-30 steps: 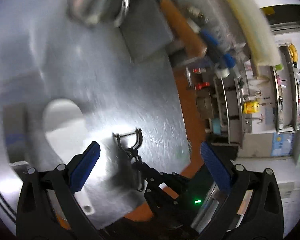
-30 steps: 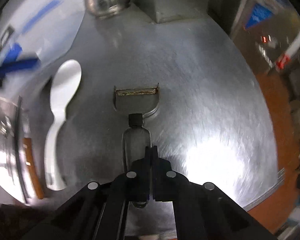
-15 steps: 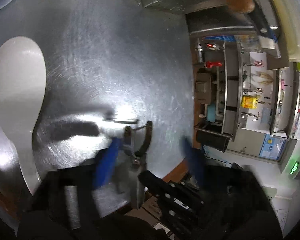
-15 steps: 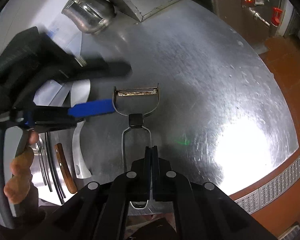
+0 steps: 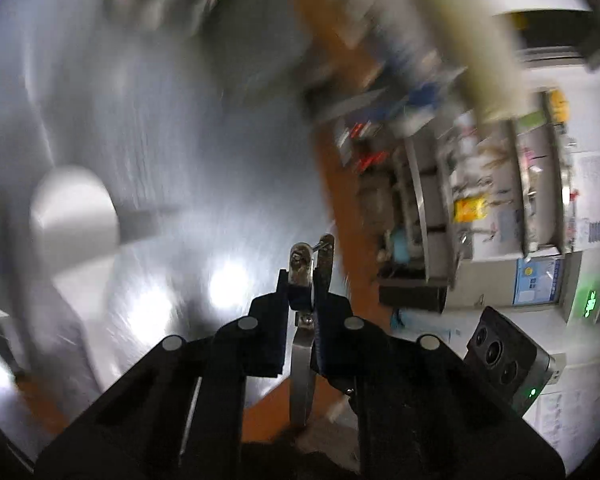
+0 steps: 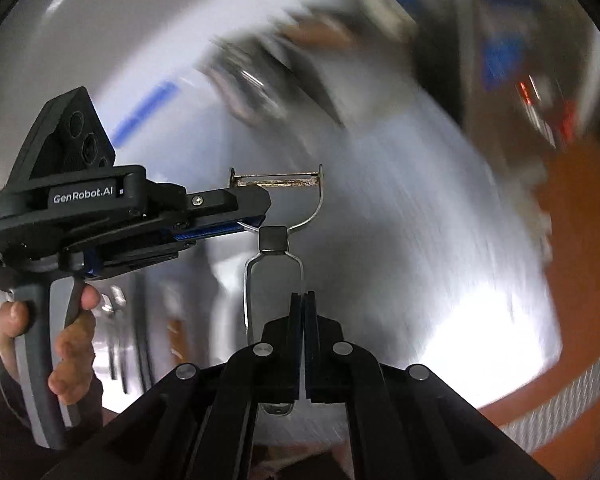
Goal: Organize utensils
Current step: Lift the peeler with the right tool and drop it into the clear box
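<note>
Steel peeler (image 6: 278, 216) clamped at both ends, right gripper (image 6: 304, 300) closed on handle at 6 o'clock, left gripper (image 6: 256, 210) closed on head from 9 o'clock, background blurred.

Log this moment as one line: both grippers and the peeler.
left gripper: shut on peeler head | right gripper: shut on peeler handle | peeler: held by both above steel table

Steel table (image 5: 172, 128) is carrying the items; surface brushed, two glare patches showing. White spoon (image 5: 74, 216) is lying directly on it at left. Everything toward the far edge is blurring beyond identification.
</note>
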`<state>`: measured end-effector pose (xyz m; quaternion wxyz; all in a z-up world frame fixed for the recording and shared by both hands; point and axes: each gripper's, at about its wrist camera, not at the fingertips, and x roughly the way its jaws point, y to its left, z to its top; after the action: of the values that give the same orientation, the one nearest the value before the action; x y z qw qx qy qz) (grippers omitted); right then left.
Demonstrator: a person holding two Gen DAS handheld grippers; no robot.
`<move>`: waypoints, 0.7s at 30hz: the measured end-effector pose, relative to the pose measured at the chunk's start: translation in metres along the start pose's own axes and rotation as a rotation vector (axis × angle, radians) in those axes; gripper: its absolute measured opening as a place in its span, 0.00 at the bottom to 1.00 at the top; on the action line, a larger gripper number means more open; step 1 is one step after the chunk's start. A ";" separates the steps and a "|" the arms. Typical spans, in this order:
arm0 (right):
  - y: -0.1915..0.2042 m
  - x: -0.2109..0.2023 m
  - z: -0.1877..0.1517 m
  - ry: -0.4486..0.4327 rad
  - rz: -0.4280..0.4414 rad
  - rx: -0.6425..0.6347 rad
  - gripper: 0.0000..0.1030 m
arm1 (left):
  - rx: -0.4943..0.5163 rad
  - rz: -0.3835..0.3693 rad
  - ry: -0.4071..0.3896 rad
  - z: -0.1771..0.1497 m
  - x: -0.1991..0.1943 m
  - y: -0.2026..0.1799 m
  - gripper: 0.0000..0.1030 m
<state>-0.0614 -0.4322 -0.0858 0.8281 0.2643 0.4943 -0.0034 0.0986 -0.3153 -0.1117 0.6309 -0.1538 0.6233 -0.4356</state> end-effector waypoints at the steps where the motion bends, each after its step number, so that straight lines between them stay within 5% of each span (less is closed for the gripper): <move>1: 0.020 -0.009 0.016 -0.036 0.009 -0.058 0.02 | 0.025 -0.001 -0.044 0.005 -0.019 -0.006 0.10; 6: 0.120 -0.007 0.096 -0.130 0.050 -0.301 0.02 | 0.116 0.065 -0.306 0.059 -0.151 -0.012 0.10; 9: 0.171 0.029 0.141 -0.101 0.041 -0.365 0.02 | 0.072 0.132 -0.350 0.103 -0.194 0.018 0.10; 15: 0.227 0.156 0.191 0.098 -0.103 -0.375 0.02 | -0.144 0.215 -0.251 0.187 -0.194 0.132 0.10; 21: 0.207 0.252 0.195 0.336 -0.244 -0.327 0.03 | -0.336 0.241 -0.052 0.206 -0.124 0.229 0.10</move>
<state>0.2824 -0.2757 -0.1299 0.7595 0.0622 0.6472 0.0204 0.3892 -0.1640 -0.1630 0.6598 -0.1921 0.6848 -0.2426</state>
